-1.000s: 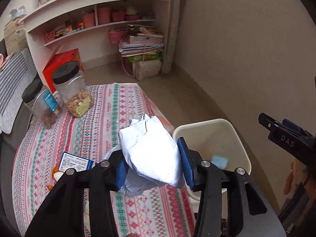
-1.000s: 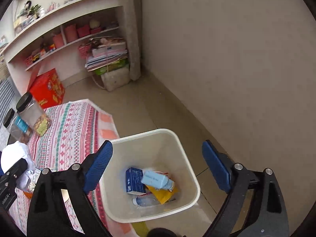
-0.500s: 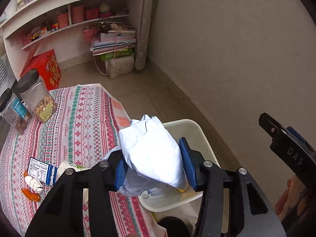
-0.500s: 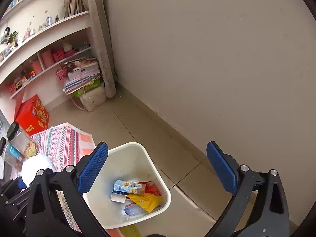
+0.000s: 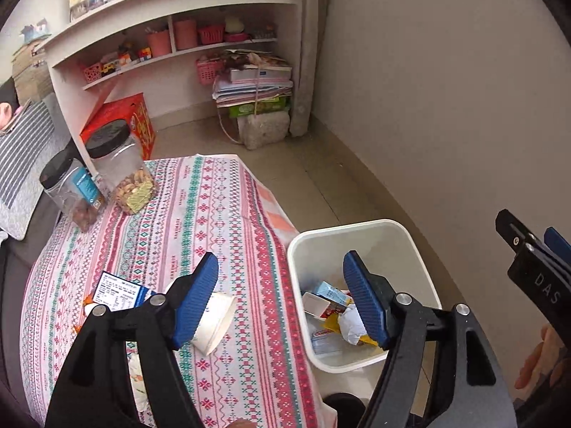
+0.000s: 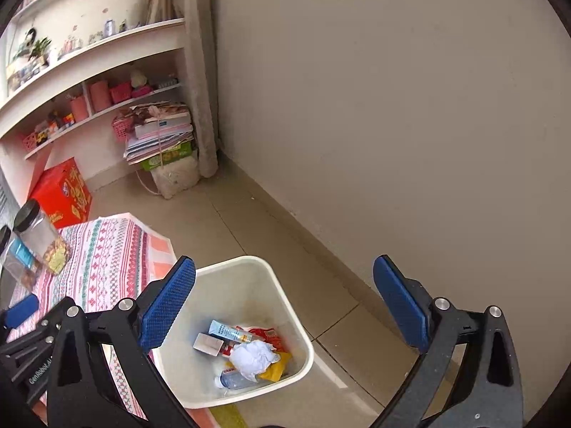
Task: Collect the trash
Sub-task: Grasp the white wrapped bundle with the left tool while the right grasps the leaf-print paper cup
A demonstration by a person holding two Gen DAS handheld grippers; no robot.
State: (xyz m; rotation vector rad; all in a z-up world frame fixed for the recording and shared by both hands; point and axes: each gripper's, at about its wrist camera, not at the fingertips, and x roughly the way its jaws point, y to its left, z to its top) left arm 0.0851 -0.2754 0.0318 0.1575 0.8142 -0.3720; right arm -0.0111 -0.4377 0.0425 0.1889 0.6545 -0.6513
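A white trash bin (image 5: 360, 230) stands on the floor beside the table; it also shows in the right wrist view (image 6: 257, 267). A crumpled white paper wad (image 6: 253, 356) lies inside it on cartons and wrappers, and shows in the left wrist view (image 5: 351, 326). My left gripper (image 5: 282, 299) is open and empty over the table edge and bin. My right gripper (image 6: 285, 306) is open and empty above the bin. A white paper cup (image 5: 214, 321) and a blue-and-white packet (image 5: 117, 290) lie on the patterned tablecloth (image 5: 214, 214).
Two black-lidded clear jars (image 5: 121, 171) stand at the table's far left. A red box (image 5: 125, 121), a stack of books (image 5: 253, 85) and white shelves (image 5: 178, 35) are beyond. A beige wall (image 6: 392, 107) runs along the right of the bin.
My left gripper opened and let go of the white paper wad, which now lies in the bin. The left gripper has swung back toward the table.
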